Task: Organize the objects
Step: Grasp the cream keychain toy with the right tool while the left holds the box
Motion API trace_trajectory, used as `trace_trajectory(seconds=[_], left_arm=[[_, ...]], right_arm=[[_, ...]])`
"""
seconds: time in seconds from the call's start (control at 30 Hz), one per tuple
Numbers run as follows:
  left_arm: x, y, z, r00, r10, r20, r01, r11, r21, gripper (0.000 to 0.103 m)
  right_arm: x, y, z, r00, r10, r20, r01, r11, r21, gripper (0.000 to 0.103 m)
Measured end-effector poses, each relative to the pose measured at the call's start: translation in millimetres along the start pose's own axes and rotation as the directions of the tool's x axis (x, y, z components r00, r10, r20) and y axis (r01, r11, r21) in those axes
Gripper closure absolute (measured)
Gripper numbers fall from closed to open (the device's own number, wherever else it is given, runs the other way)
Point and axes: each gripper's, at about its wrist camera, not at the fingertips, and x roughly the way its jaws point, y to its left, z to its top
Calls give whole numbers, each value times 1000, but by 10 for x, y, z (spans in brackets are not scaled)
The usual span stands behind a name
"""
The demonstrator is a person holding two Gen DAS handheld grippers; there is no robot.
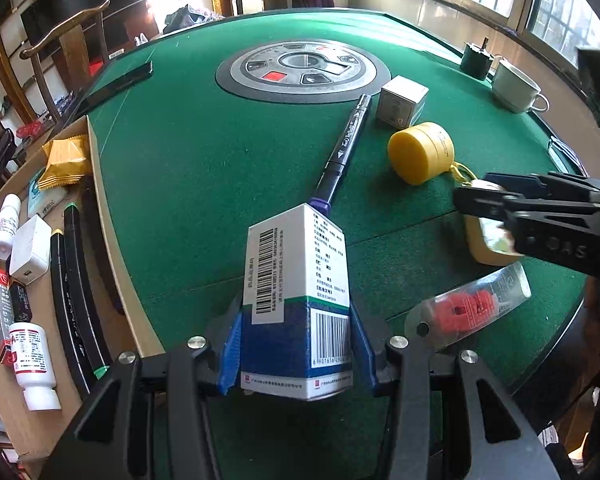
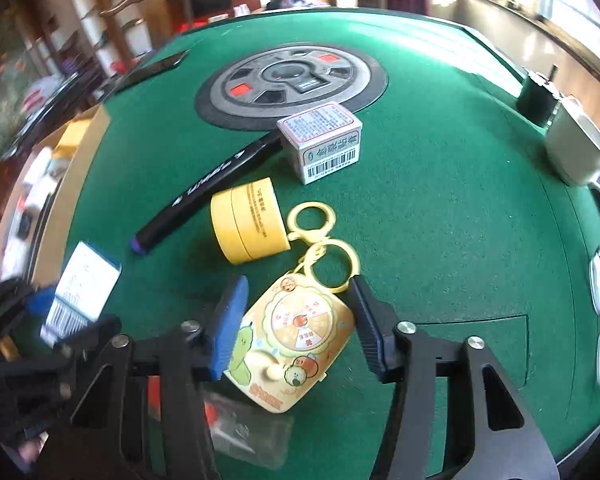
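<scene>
My left gripper (image 1: 296,320) is shut on a blue-and-white medicine box (image 1: 296,276), held upright just above the green table (image 1: 204,168); the box also shows at the left of the right wrist view (image 2: 86,286). My right gripper (image 2: 294,320) points down at a yellow cartoon keychain toy (image 2: 296,344) lying on the felt, with a pad against each side of it. Its yellow rings (image 2: 320,240) stretch toward a yellow round jar (image 2: 248,220). From the left wrist view the right gripper (image 1: 474,190) comes in from the right over the toy (image 1: 486,246).
A black marker (image 1: 346,144), a small white box (image 1: 402,102) and a clear packet with a red item (image 1: 468,304) lie nearby. A cardboard tray (image 1: 96,184) at the left holds bottles, pens and a charger. A white cup (image 2: 576,152) stands at the far right edge.
</scene>
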Motion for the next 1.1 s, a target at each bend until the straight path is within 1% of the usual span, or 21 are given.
trace_trajectory(seconds=[0.07,0.1,0.17,0.2,0.27,0.3,0.4,0.43,0.47,0.57,0.63,0.73,0.77,0.8,0.83,0.87,0.9,0.93,0.97,1.0,1.1], left_arm=[[6,-5,4,1000,1,1,-1,1000,0,56],[6,-15,7,1000,3,1,-3,1000,3,56],[4,-29,8,1000,5,2,-5,1000,8,56],[5,-35,10,1000,6,3,-6,1000,8,56],[6,-40,14,1000,5,2,-5,1000,5,56],[6,-44,15,1000,7,2,-7,1000,5,56],[6,-47,21,1000,9,2,-9,1000,8,56],[6,-46,19,1000,9,3,-9,1000,9,56],[6,-48,17,1000,10,3,-10,1000,10,56],[4,-44,8,1000,8,7,-8,1000,9,56],[3,-49,2,1000,11,10,-11,1000,8,56],[-3,-53,-8,1000,16,14,-16,1000,10,55],[-4,-55,-9,1000,17,14,-17,1000,10,55],[-3,-53,-9,1000,17,15,-18,1000,12,55],[-5,-57,-14,1000,20,19,-20,1000,12,55],[-7,-59,-21,999,22,23,-22,1000,13,56],[-9,-63,-27,999,22,28,-23,1000,17,56],[-13,-66,-32,999,23,34,-24,1000,20,61],[-16,-67,-40,999,6,38,-6,1000,15,65],[-25,-67,-41,999,-2,43,2,1000,9,69],[-40,-90,-48,998,19,66,-20,1000,7,69]], right_arm=[[-69,-75,-36,1000,-1,15,1,999,-32,58],[-132,-119,-61,999,-19,44,22,997,-75,58],[-192,-184,-108,997,-68,44,73,991,-111,58],[-239,-231,-124,994,-94,61,100,988,-116,56],[-348,-339,-156,974,-202,103,211,974,-79,55],[-395,-376,-174,970,-217,107,224,973,-59,55],[-467,-508,-264,995,-73,64,71,997,35,55],[-470,-558,-301,999,10,46,-15,995,102,55],[-458,-577,-334,998,54,32,-58,986,154,53],[-405,-608,-453,998,64,-8,-59,960,273,52],[-403,-612,-481,998,61,15,-62,949,309,48],[-359,-483,-428,1000,-6,4,4,961,277,42],[-333,-401,-397,999,-38,-6,39,969,243,38],[-291,-322,-390,997,-78,-18,80,977,196,37],[-239,-197,-385,988,-153,-28,155,981,114,37],[-226,-165,-392,982,-187,-26,188,979,77,37],[-225,-139,-406,982,-191,4,190,980,55,38],[-236,-172,-432,985,-170,16,169,984,54,43],[-262,-195,-449,985,-173,31,171,984,41,57],[-283,-229,-465,984,-170,44,169,985,29,57],[-365,-369,-563,989,-123,81,119,992,47,57]])
